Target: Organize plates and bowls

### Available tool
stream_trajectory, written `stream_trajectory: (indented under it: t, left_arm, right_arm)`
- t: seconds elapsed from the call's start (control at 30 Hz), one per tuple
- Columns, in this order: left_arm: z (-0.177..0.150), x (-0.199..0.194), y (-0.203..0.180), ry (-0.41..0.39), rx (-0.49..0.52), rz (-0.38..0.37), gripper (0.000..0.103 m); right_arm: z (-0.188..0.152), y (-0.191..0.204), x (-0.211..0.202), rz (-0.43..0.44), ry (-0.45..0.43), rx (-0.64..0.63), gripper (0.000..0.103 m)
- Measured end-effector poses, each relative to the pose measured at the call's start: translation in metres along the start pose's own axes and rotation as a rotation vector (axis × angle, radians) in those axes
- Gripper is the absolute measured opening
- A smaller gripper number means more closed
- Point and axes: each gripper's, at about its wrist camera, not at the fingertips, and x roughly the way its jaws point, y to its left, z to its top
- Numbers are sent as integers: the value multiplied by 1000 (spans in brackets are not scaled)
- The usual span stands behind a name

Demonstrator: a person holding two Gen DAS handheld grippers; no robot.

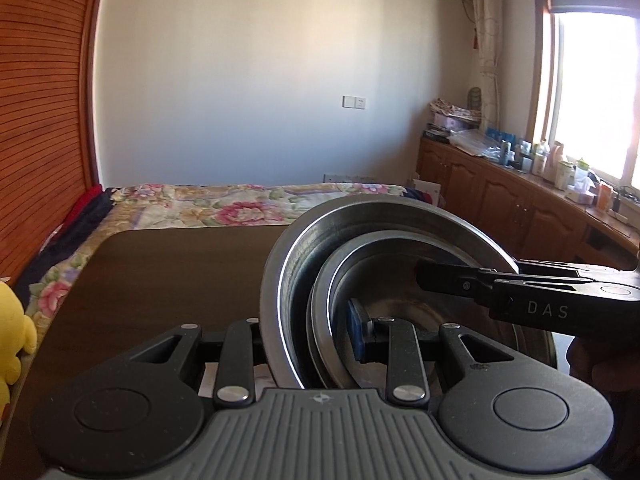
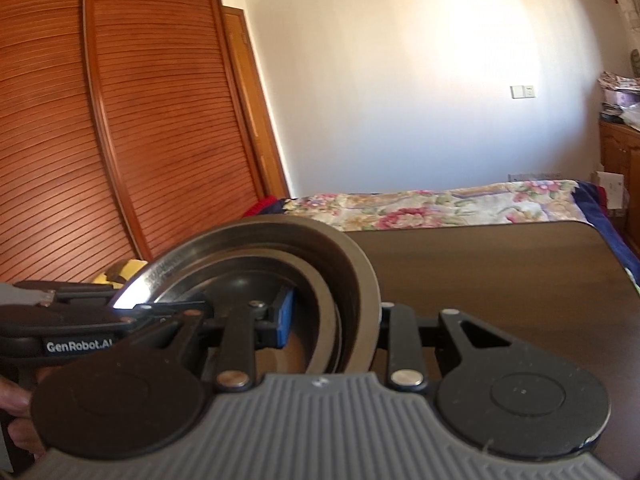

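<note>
Two nested steel bowls, a wide outer bowl (image 1: pixel 298 256) and a smaller inner bowl (image 1: pixel 326 292), hang tilted over the dark brown table (image 1: pixel 160 272). My left gripper (image 1: pixel 310 332) is shut on their left rims, its blue pad inside the inner bowl and the other finger hidden outside. My right gripper (image 2: pixel 334 320) is shut on the opposite rims of the outer bowl (image 2: pixel 356 268) and the inner bowl (image 2: pixel 324 292), blue pad inside. Each wrist view shows the other gripper reaching in from the side, with one of its fingers (image 1: pixel 444 278) over the bowl.
Behind the table (image 2: pixel 500 272) lies a bed with a floral cover (image 1: pixel 224 212). A yellow plush toy (image 1: pixel 12 336) sits at the table's left edge. A slatted wooden wardrobe (image 2: pixel 120 120) stands to the left. Low cabinets with bottles (image 1: pixel 540 160) run under the window.
</note>
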Motion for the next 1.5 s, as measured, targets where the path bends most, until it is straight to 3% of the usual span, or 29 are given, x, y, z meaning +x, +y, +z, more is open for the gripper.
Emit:
stream_trajectory:
  t: [0.23, 0.5, 1.1, 1.5]
  left_arm:
    - [-3, -4, 22, 15, -28, 41, 31]
    - [-13, -1, 46, 44, -64, 74, 31]
    - [-23, 7, 62, 91, -101, 75, 32]
    - [-28, 12, 65, 108, -108, 63, 32]
  right_arm:
    - [5, 20, 12, 51, 14, -14, 32]
    - [-2, 40, 35, 73, 87, -33, 32]
    - [-11, 59, 63, 97, 188, -23, 31]
    - [-15, 65, 67, 79, 180, -42, 32]
